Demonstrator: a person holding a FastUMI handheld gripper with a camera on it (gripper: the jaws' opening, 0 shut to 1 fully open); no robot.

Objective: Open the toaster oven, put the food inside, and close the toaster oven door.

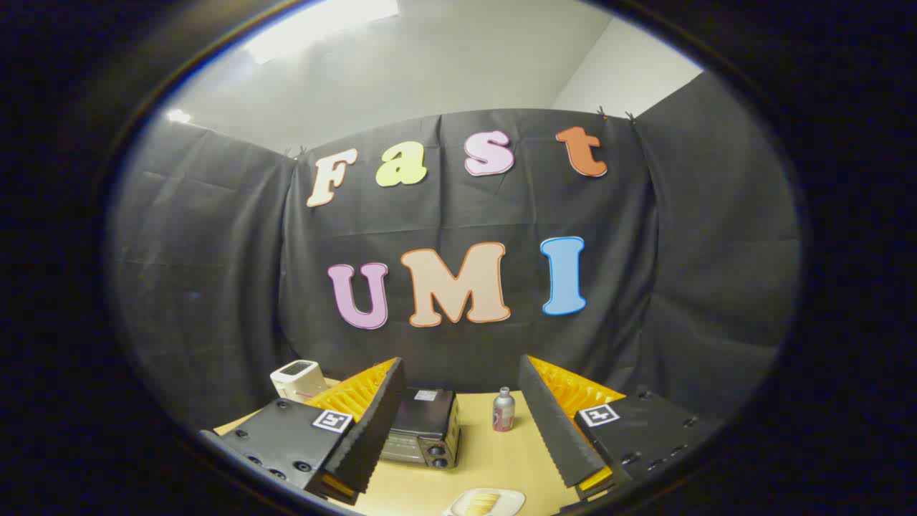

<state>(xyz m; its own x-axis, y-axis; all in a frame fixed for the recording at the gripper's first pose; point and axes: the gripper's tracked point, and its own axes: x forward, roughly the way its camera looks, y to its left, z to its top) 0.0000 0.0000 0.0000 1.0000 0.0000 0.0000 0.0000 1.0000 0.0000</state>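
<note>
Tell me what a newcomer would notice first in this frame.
The open gripper stands out first, its two fingers spread wide above the tan tabletop. Between them, beyond the tips, sit a dark boxy toaster oven with its door shut and a small silver bottle to its right. Nearer, a white plate of yellowish food lies between the fingers.

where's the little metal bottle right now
In the gripper view the bottle stands upright on the table, between the open tool's fingers and beyond them, right of the toaster oven.
</note>
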